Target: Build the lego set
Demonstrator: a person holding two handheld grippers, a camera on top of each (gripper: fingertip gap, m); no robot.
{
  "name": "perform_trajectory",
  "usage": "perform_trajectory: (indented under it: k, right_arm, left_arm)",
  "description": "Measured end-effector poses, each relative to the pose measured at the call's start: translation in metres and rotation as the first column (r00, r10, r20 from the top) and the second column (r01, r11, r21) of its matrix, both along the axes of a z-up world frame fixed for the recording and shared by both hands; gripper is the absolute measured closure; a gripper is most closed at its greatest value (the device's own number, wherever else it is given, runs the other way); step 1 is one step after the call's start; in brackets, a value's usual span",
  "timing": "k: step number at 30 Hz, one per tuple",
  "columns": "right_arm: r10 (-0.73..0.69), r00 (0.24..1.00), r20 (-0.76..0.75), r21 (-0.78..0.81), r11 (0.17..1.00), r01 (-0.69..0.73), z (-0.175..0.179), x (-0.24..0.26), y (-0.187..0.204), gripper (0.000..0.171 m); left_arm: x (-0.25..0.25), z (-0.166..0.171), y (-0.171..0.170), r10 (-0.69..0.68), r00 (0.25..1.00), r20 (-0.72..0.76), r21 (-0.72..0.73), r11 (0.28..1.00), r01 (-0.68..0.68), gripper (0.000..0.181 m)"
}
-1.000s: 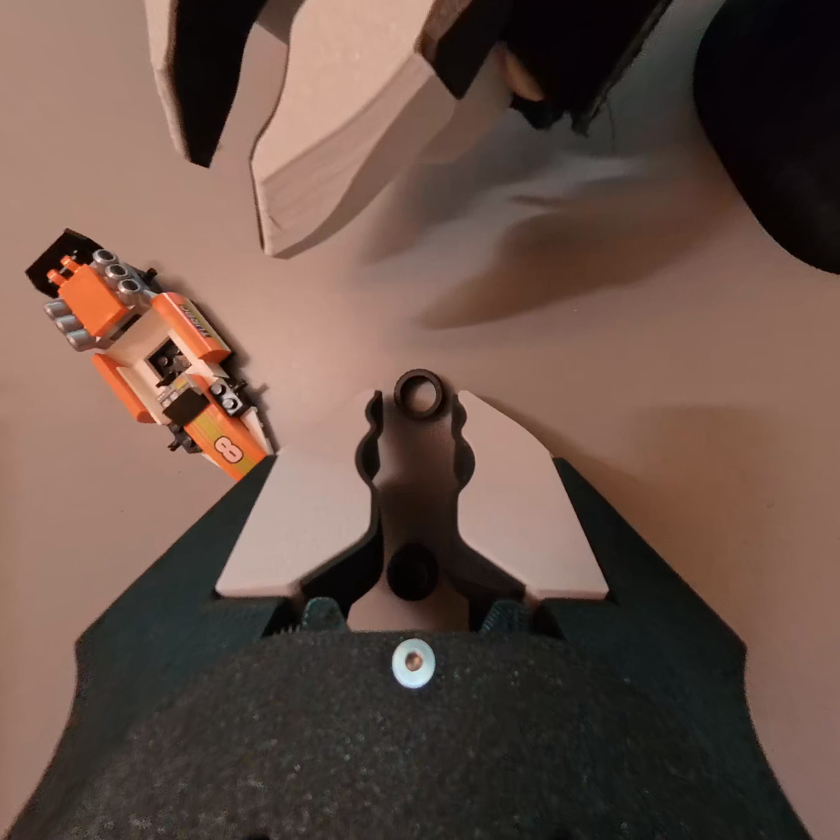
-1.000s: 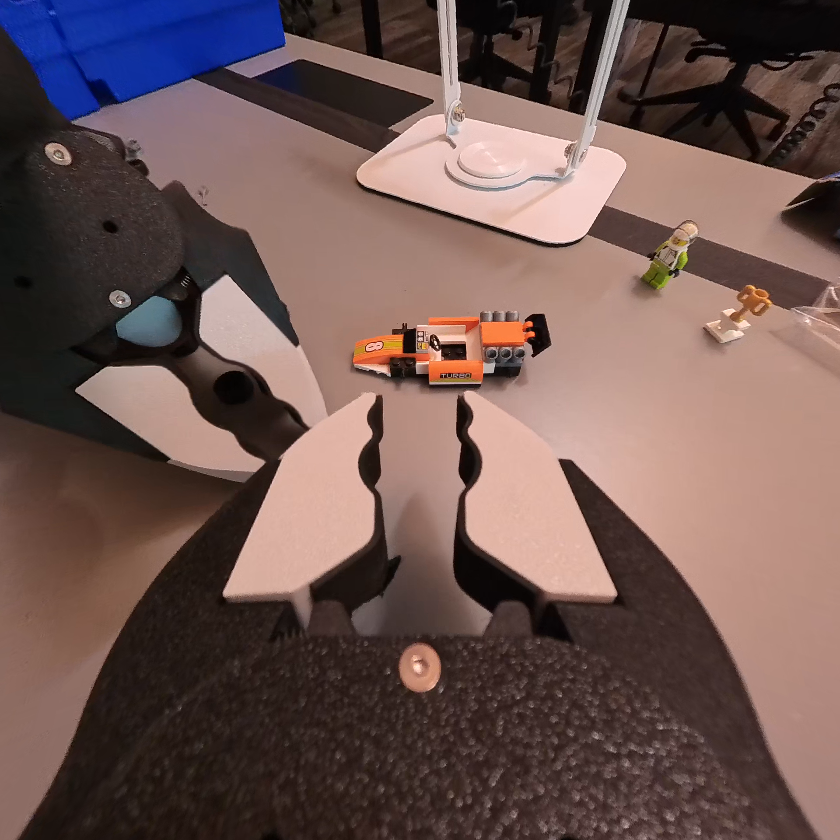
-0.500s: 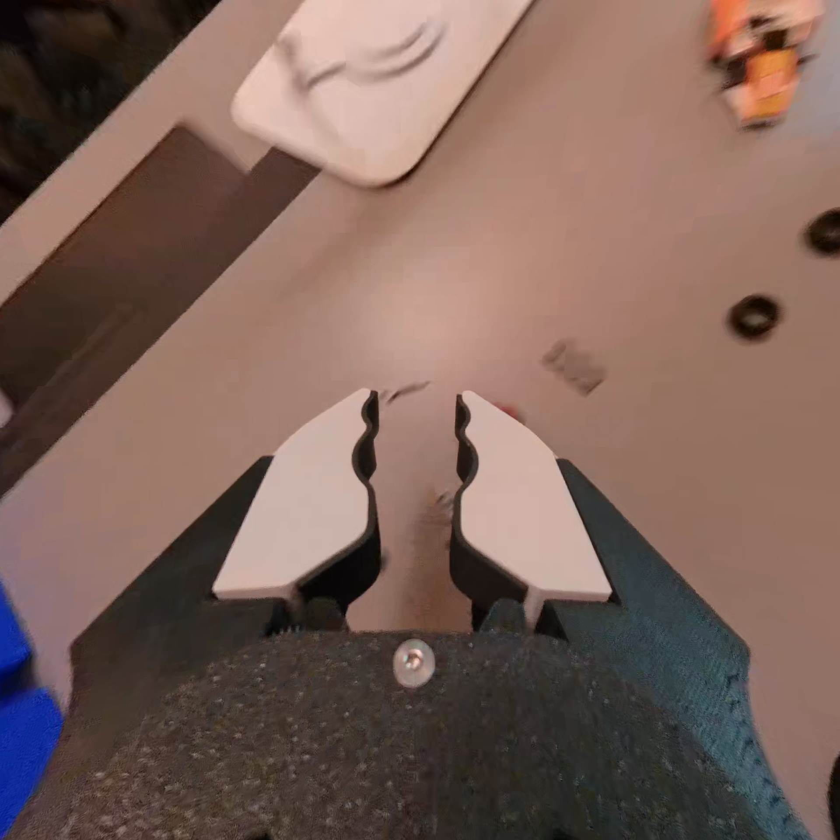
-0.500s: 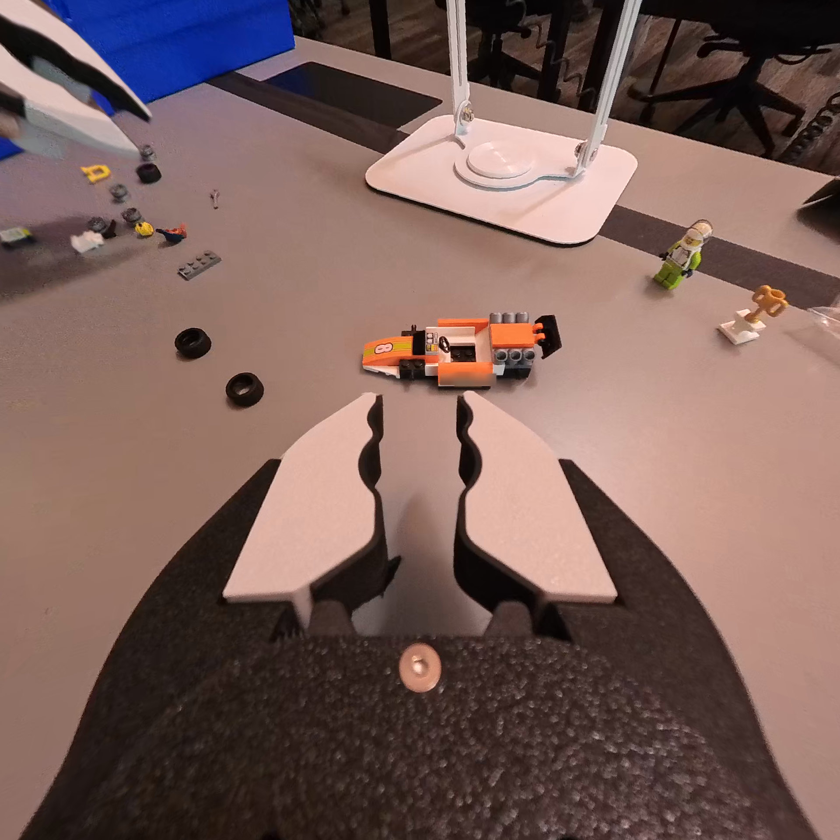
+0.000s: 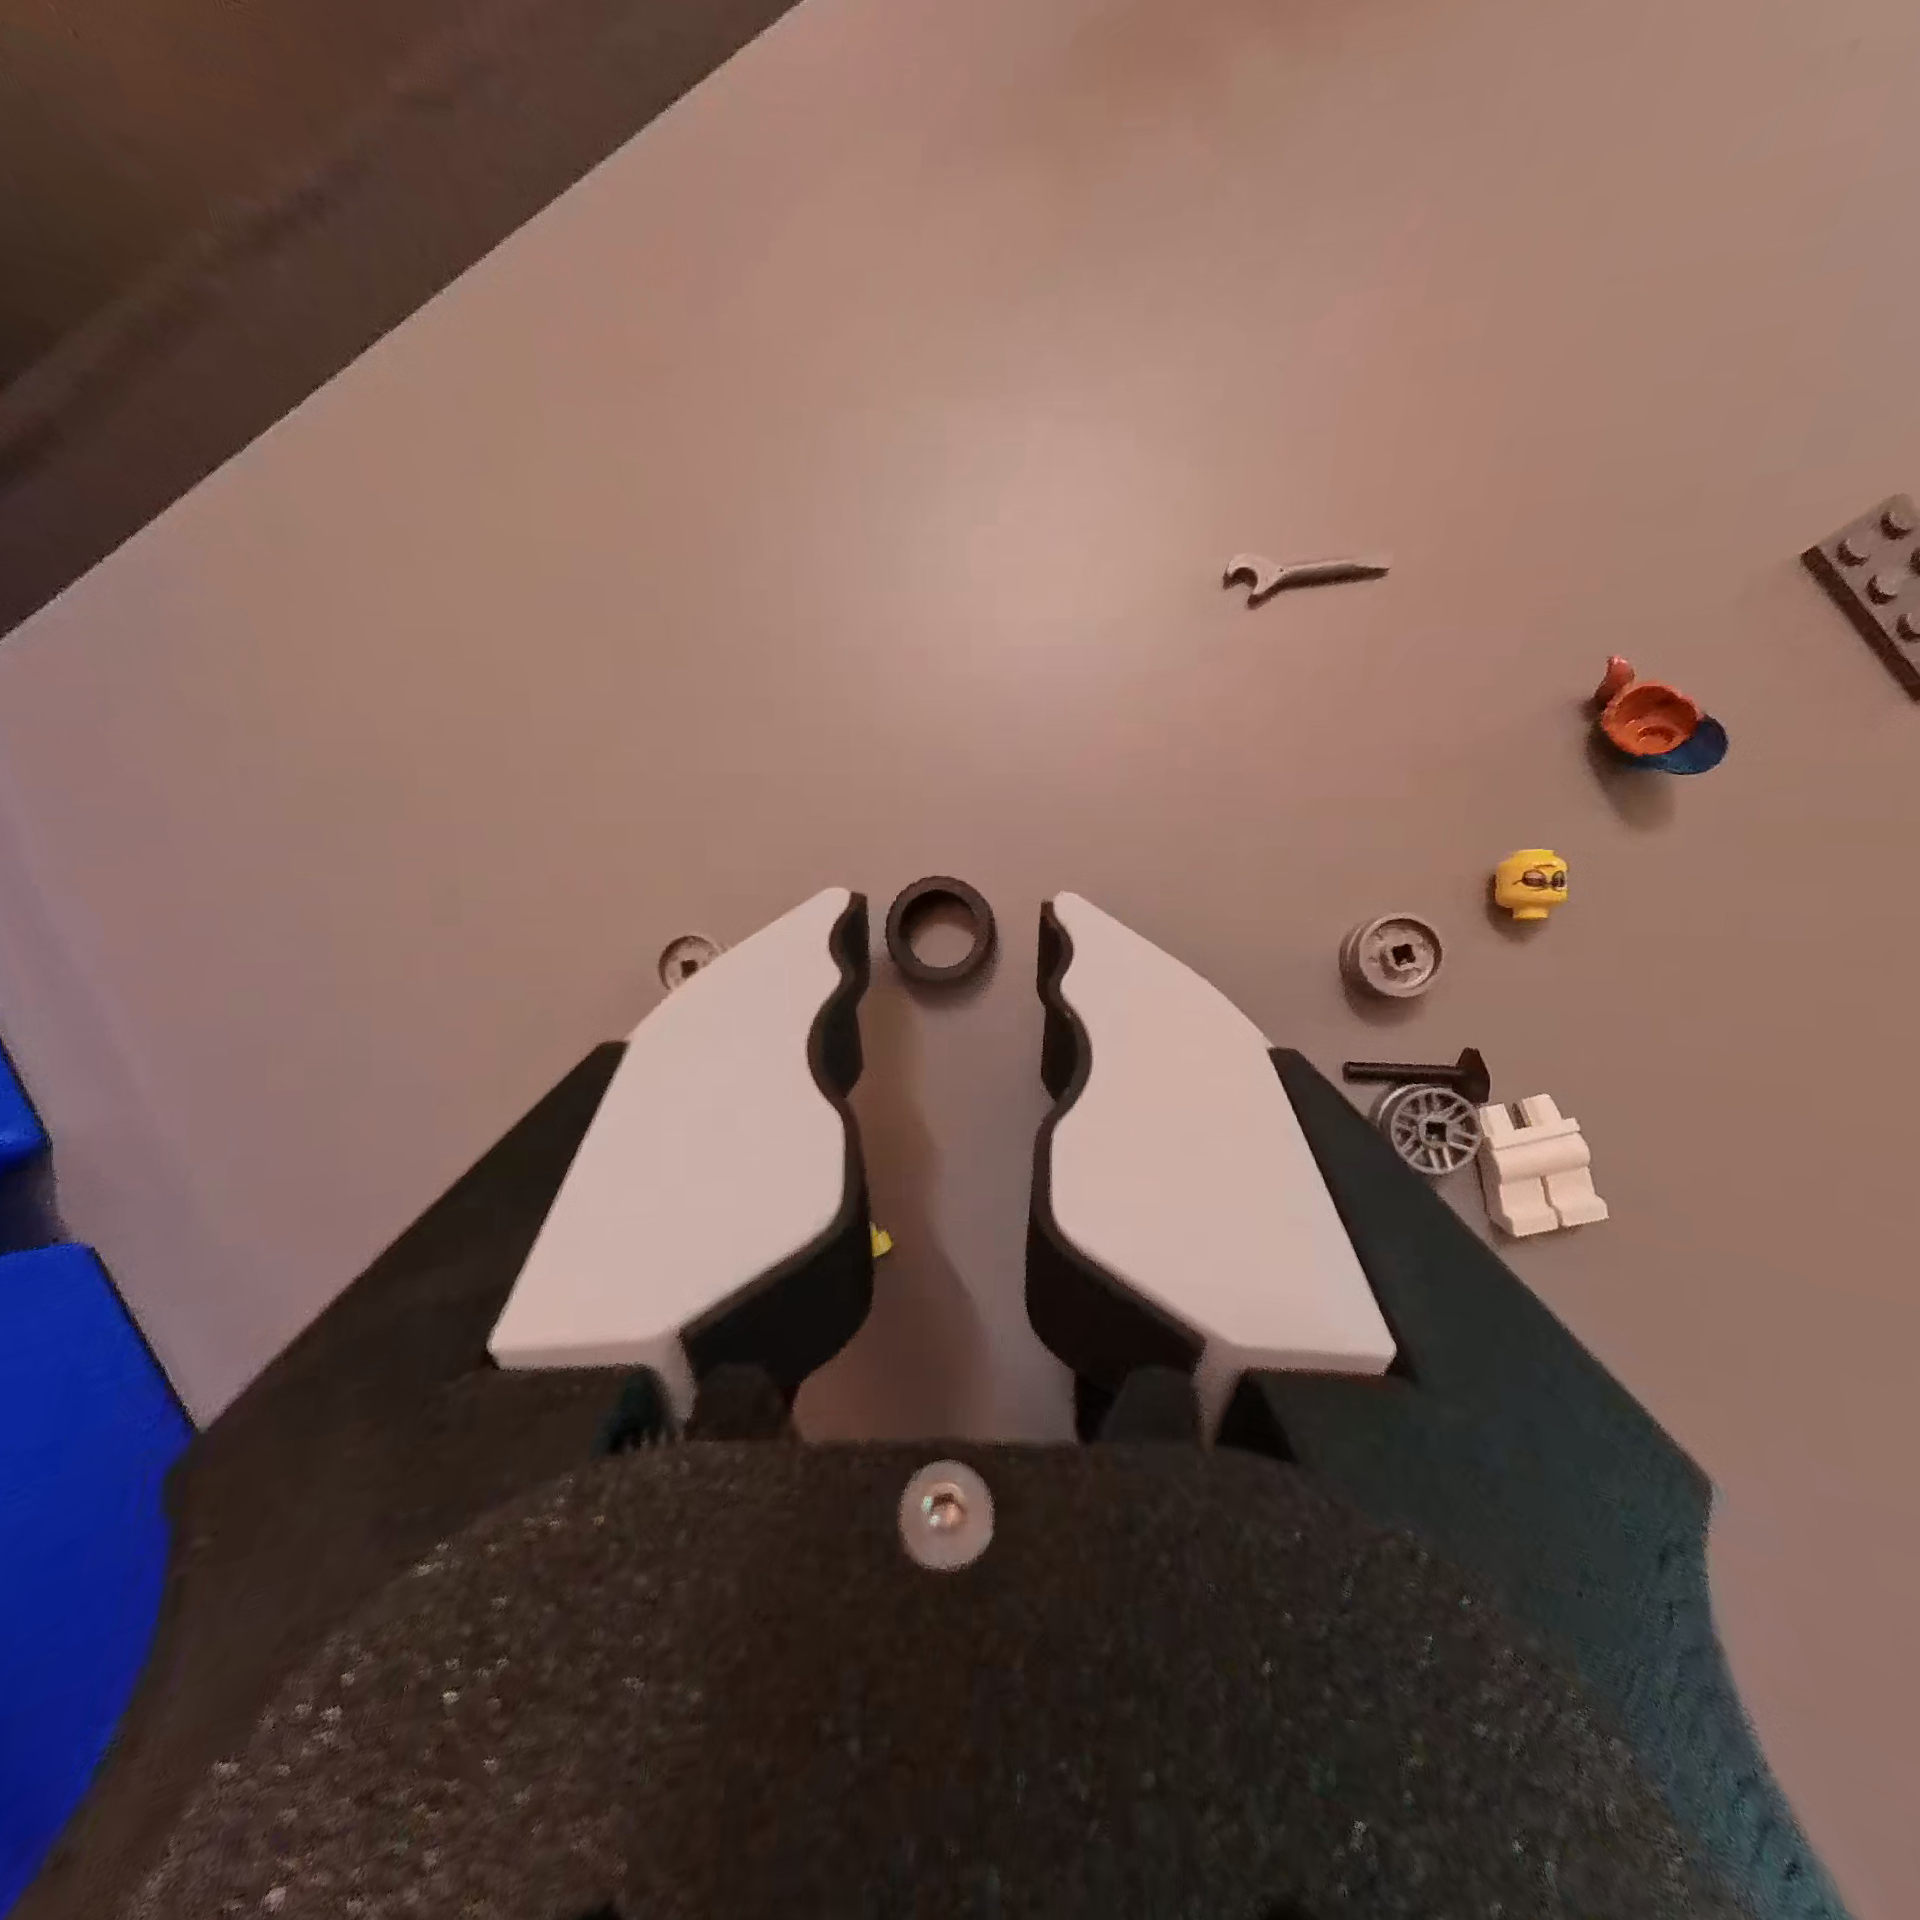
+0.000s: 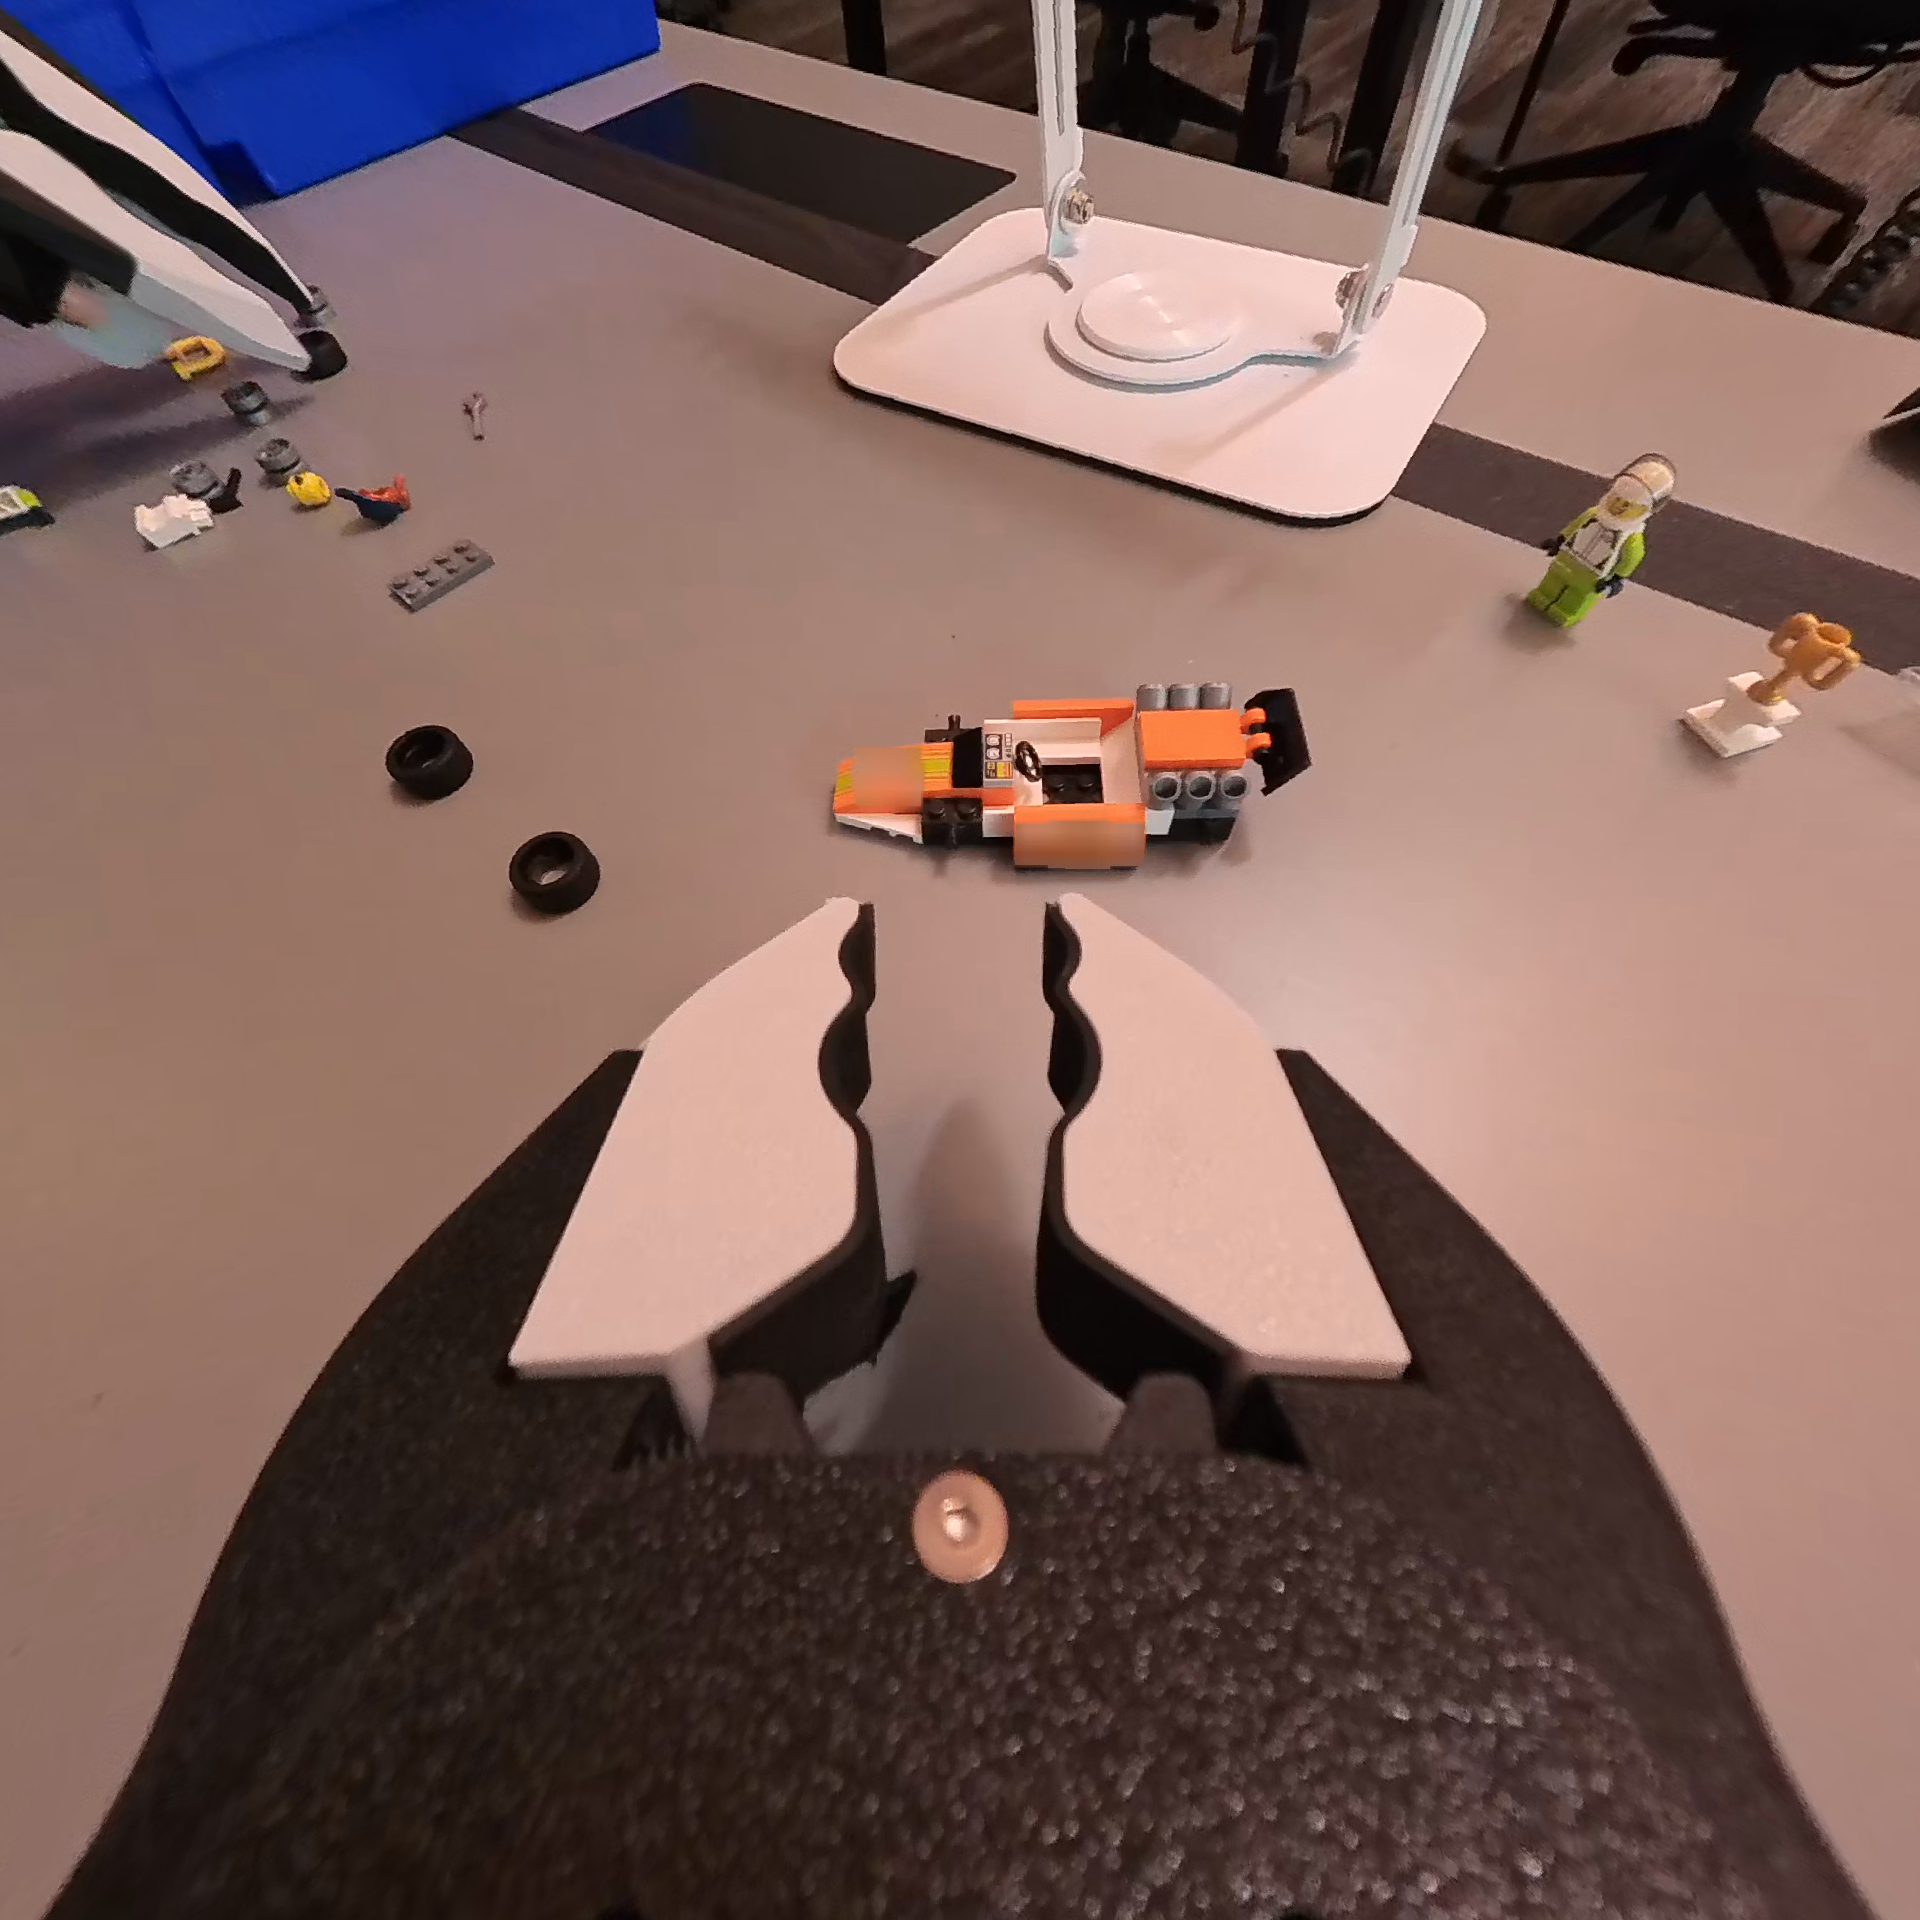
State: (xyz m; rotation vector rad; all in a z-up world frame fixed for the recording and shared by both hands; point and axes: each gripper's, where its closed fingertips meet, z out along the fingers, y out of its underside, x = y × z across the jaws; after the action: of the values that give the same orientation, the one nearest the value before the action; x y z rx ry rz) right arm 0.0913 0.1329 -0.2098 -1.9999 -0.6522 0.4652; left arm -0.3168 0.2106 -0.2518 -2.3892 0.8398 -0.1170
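Note:
The orange and white Lego car [image 6: 1060,774] stands wheel-less on the grey table, just beyond my right gripper [image 6: 956,914], which is open and empty. Two black tyres [image 6: 429,762] [image 6: 554,871] lie to the car's left. My left gripper [image 5: 945,914] is open, low over the table at the far left, and a third black tyre [image 5: 900,932] lies flat between its fingertips. A grey wheel hub [image 5: 1390,956] lies to its right, and another hub [image 5: 686,958] is half hidden by the left finger. In the right wrist view the left gripper [image 6: 301,332] reaches into the pile of loose parts.
Loose parts lie right of the left gripper: a wrench [image 5: 1304,575], grey plate [image 5: 1881,603], orange cap [image 5: 1652,727], yellow head [image 5: 1529,885], spoked wheel [image 5: 1432,1127], white legs [image 5: 1540,1164]. A white lamp base [image 6: 1164,353], green minifigure [image 6: 1595,540] and trophy [image 6: 1766,686] stand behind the car. Blue bins [image 6: 364,73] are at the far left. The grippers' ends are close to 40 cm from one another. Measured from the fingertips, the grey wheel hub [image 5: 1390,956] is 6 cm or so from the left gripper and 35 cm from the right.
My left gripper has swung away from the car to the loose parts at the far left and now has a tyre between its open fingers. The right gripper has barely moved.

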Motion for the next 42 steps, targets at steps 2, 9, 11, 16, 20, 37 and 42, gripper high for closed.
perform_trajectory:
  k: [2, 9, 11, 16, 20, 37, 42]
  right_arm:
    - [-0.001, 1.0, -0.002, 0.0, 1.0, 0.001, 0.0, 0.001, 0.0, 0.14]
    - [-0.002, 1.0, -0.005, 0.004, 1.0, 0.002, 0.002, 0.001, 0.002, 0.141]
    - [-0.011, 1.0, -0.006, 0.01, 1.0, 0.011, 0.003, 0.003, 0.003, 0.141]
    - [-0.071, 0.997, -0.01, 0.043, 0.997, 0.071, 0.01, 0.016, 0.01, 0.141]
    - [-0.15, 0.988, -0.025, 0.068, 0.986, 0.151, 0.016, 0.033, 0.017, 0.141]
    - [-0.307, 0.947, -0.095, 0.075, 0.946, 0.314, 0.025, 0.079, 0.032, 0.141]
    - [-0.296, 0.951, -0.095, 0.074, 0.95, 0.303, 0.025, 0.077, 0.031, 0.142]
  left_arm:
    - [-0.004, -0.005, -0.002, 0.014, 1.0, -0.013, -0.037, 0.999, -0.014, 0.154]
    - [0.055, 0.027, -0.008, -0.124, 0.991, 0.055, 0.051, 0.991, 0.121, 0.162]
    - [0.107, 0.044, -0.022, -0.269, 0.962, 0.057, 0.097, 0.96, 0.263, 0.162]
    - [0.252, 0.065, -0.072, -0.625, 0.779, 0.038, 0.15, 0.775, 0.614, 0.161]
    - [0.342, 0.052, -0.102, -0.787, 0.617, 0.023, 0.111, 0.615, 0.78, 0.161]
    - [0.438, -0.003, -0.113, -0.876, 0.482, 0.003, -0.019, 0.481, 0.876, 0.161]
    - [0.435, -0.006, -0.113, -0.876, 0.482, -0.001, -0.019, 0.482, 0.876, 0.155]
